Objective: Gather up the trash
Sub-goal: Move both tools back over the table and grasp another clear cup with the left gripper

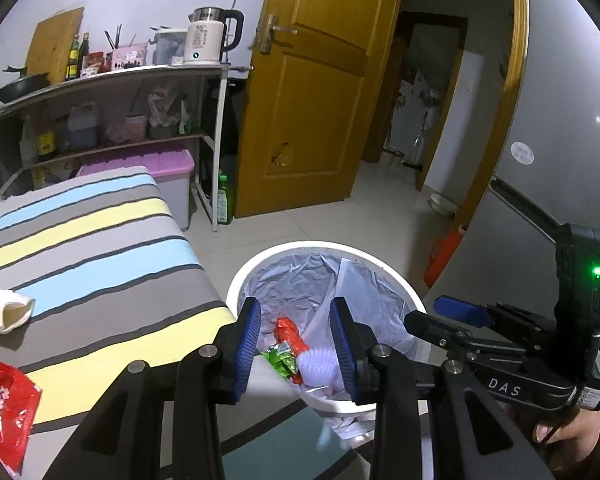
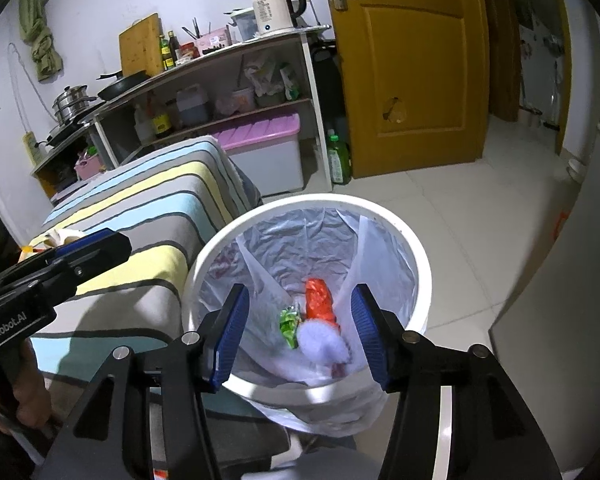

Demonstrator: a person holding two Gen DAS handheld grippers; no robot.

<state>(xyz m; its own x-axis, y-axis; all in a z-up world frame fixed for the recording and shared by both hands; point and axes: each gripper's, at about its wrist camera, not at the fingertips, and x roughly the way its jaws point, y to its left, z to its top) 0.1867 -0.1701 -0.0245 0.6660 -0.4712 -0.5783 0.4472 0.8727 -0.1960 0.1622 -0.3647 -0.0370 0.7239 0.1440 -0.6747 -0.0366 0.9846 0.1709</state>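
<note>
Looking at what's left: you've still got a crinkly red plastic snack wrapper [image 1: 4, 412] lying on the striped grey, blue and yellow cloth-covered table [image 1: 100, 248], down at the near left edge of the left view, well away from the bin
Handling: that red wrapper looks feather-light, floppy and slick; I'd pinch a crumpled fold in the middle rather than a flat edge, since a flat film will likely slide out of the pads; no risk of breaking it
Also on the table: a soft cream cloth or paper bundle [image 1: 4, 310] sits just past the wrapper; can't tell if it's trash
Bin: round white plastic waste bin [image 2: 414, 264] with a thin clear liner bag [image 2: 300, 236], standing on the floor, right against the table's corner
Bin contents: a crumpled red foil wrapper [image 2: 319, 298], a small green foil wrapper [image 2: 289, 322] beside it, and a fluffy pale lilac ball [image 2: 320, 342] blurred on top of both
Left gripper [image 1: 296, 340]: about half open; nothing between the blue pads; aimed down at the bin
Right gripper [image 2: 300, 332]: jaws spread wide, holding nothing; it's over the bin mouth
</note>
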